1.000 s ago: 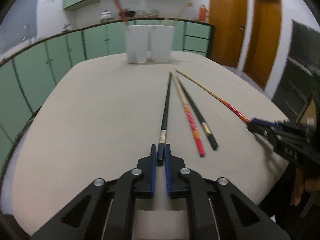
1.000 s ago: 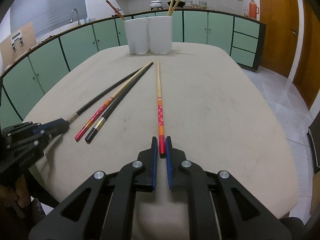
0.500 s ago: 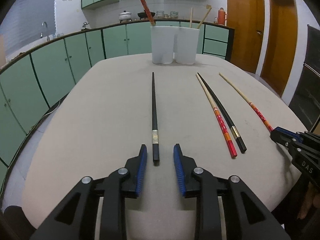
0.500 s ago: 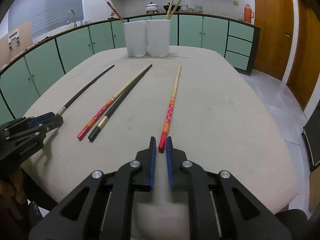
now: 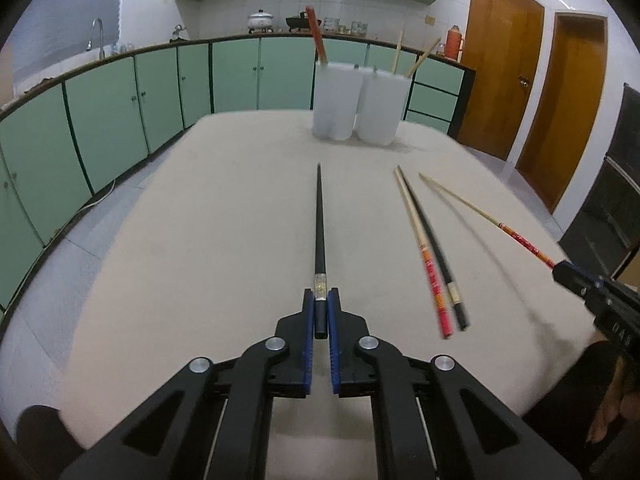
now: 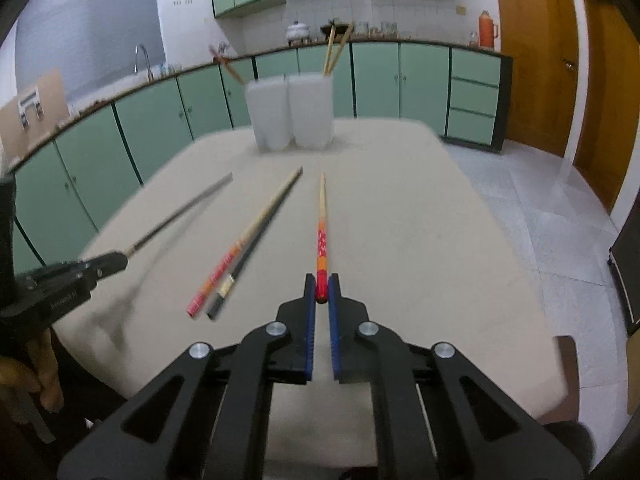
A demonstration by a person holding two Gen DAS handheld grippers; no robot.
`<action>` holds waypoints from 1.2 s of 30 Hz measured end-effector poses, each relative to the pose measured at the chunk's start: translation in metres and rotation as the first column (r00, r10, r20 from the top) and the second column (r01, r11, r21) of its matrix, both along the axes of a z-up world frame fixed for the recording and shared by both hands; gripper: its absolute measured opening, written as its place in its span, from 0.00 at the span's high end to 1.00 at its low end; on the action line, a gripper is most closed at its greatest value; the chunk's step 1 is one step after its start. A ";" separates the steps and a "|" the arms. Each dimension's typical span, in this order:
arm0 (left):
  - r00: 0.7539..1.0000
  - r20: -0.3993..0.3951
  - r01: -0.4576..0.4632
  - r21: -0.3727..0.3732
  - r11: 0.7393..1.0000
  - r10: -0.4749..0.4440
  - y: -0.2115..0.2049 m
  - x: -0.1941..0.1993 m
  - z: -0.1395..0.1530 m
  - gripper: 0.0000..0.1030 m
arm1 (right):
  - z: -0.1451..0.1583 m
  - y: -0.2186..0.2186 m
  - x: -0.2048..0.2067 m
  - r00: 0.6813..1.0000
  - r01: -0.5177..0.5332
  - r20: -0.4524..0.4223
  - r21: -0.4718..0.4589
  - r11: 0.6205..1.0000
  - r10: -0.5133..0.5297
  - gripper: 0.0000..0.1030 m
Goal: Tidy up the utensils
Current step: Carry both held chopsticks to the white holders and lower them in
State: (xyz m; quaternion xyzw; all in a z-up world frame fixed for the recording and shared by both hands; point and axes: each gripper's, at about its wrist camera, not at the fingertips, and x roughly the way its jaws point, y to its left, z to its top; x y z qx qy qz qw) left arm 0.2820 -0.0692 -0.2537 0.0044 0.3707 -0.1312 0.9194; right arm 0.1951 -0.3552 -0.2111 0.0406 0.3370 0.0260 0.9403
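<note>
Two tools: each pinches one chopstick by its thick end, tip pointing ahead toward the holders.
Left tool: blue pads pressed onto the black chopstick, gripped just behind its silver band; the stick seems raised above the desk.
Right tool: pads pressed onto the red end of the red-and-wood chopstick, which also appears lifted.
Loose pair: a red-ended wooden chopstick and a second black chopstick lie side by side on the desk, between the two tools.
White holders: two, touching, far ahead of both tools; the left one holds a red stick, the right one two wooden sticks.
Left view only: the right tool appears at the right edge, with its stick slanting away from it and a shadow beneath.
Right view only: the left tool sits at the left edge, blurred, with part of the person's hand below it.
</note>
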 end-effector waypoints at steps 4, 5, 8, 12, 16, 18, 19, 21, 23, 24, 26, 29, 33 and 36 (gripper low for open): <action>1.000 0.027 0.004 -0.016 1.000 -0.004 0.008 -0.011 0.034 0.94 | 0.042 -0.004 -0.008 0.998 -0.021 0.057 -0.009 1.000 0.021 0.95; 0.999 0.043 0.008 -0.019 1.000 -0.007 0.011 -0.014 0.046 0.94 | 0.053 -0.004 -0.009 0.997 -0.028 0.072 -0.018 0.999 0.029 0.95; 0.997 0.080 0.015 -0.028 0.999 -0.013 0.015 -0.019 0.069 0.94 | 0.082 -0.005 -0.007 0.993 -0.044 0.112 -0.028 0.999 0.047 0.95; 0.990 0.135 0.037 -0.037 0.999 -0.031 0.019 -0.020 0.104 0.94 | 0.112 -0.003 0.000 0.986 -0.074 0.147 -0.044 0.996 0.080 0.95; 0.986 0.159 0.064 -0.036 0.997 -0.057 0.020 -0.012 0.126 0.94 | 0.126 0.000 0.021 0.983 -0.116 0.134 -0.067 0.991 0.124 0.95; 0.988 0.138 0.077 -0.041 0.996 -0.071 0.019 -0.002 0.130 0.94 | 0.129 0.001 0.034 0.983 -0.130 0.117 -0.088 0.988 0.140 0.95; 0.990 0.120 0.084 -0.050 0.995 -0.078 0.020 0.003 0.131 0.94 | 0.132 0.001 0.039 0.983 -0.138 0.110 -0.096 0.986 0.148 0.95; 0.992 0.087 0.096 -0.058 0.994 -0.091 0.021 0.014 0.135 0.94 | 0.139 -0.001 0.051 0.983 -0.152 0.087 -0.094 0.984 0.160 0.95; 0.991 0.075 0.114 -0.051 0.992 -0.110 0.020 0.022 0.142 0.94 | 0.146 -0.004 0.062 0.983 -0.165 0.068 -0.084 0.983 0.171 0.95; 0.990 0.074 0.122 -0.046 0.991 -0.118 0.020 0.023 0.146 0.94 | 0.149 -0.004 0.065 0.983 -0.170 0.062 -0.083 0.982 0.175 0.95; 0.988 0.065 0.140 -0.043 0.989 -0.137 0.019 0.030 0.155 0.94 | 0.156 -0.008 0.078 0.982 -0.183 0.035 -0.077 0.980 0.186 0.95; 0.986 0.049 0.161 -0.047 0.986 -0.159 0.017 0.040 0.164 0.94 | 0.165 -0.011 0.091 0.980 -0.198 0.002 -0.072 0.978 0.199 0.95; 0.981 0.037 0.192 -0.056 0.980 -0.190 0.014 0.052 0.180 0.94 | 0.179 -0.008 0.103 0.976 -0.220 -0.021 -0.093 0.971 0.219 0.95; 0.979 0.038 0.204 -0.056 0.977 -0.202 0.012 0.061 0.192 0.94 | 0.188 -0.007 0.108 0.971 -0.237 -0.033 -0.088 0.968 0.235 0.95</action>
